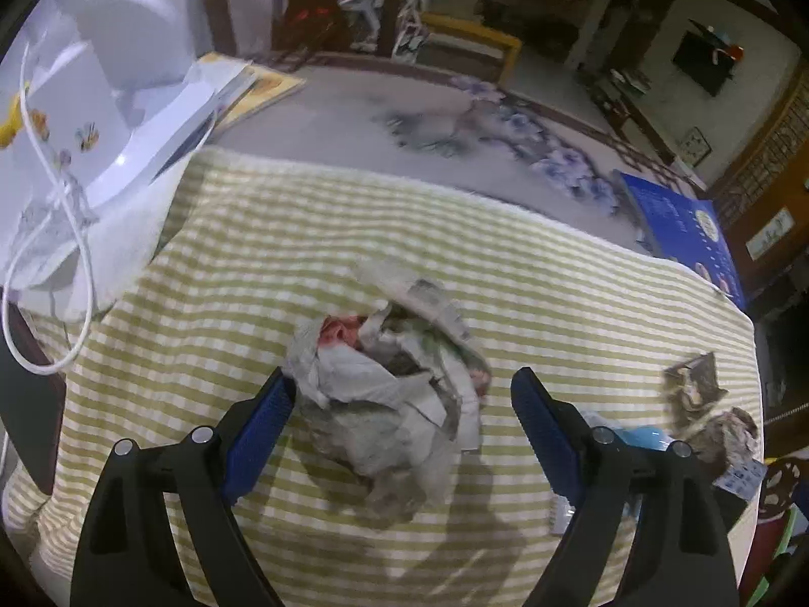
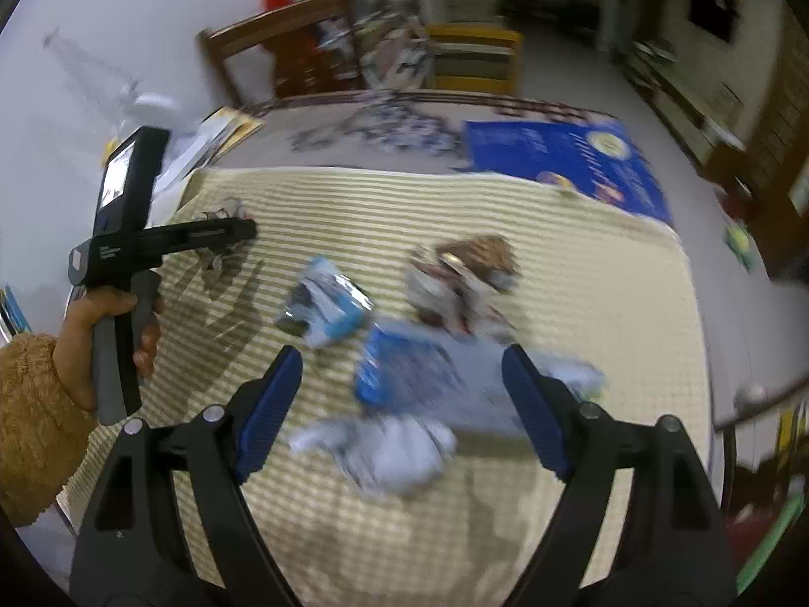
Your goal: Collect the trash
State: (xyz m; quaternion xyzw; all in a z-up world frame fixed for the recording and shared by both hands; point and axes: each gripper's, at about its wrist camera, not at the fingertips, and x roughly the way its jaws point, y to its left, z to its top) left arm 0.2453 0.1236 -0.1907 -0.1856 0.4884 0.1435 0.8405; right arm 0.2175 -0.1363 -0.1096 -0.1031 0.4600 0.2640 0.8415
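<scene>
1. A person is standing at a table covered by a green and white striped cloth, holding a gripper in each hand.
2. The left gripper is pointing down at a big ball of crumpled newspaper lying in the middle of the cloth.
3. Its two blue fingers are standing wide apart, one on each side of the ball. The left finger is just at the paper's edge and the right finger is not touching it. It is not squeezing anything.
4. More trash is lying to the right of the ball: a brown crumpled wrapper near the cloth's edge.
5. The right gripper is also pointing down with its jaws wide apart and nothing gripped.
6. Between its fingers a blue packet and a white crumpled piece are lying on the cloth, but this view is blurry.
7. Farther off are a light blue wrapper and a brown and white wad.
8. A hand in a fuzzy orange sleeve is gripping the other tool's handle on the left.
9. A blue box is resting past the cloth's far edge.
</scene>
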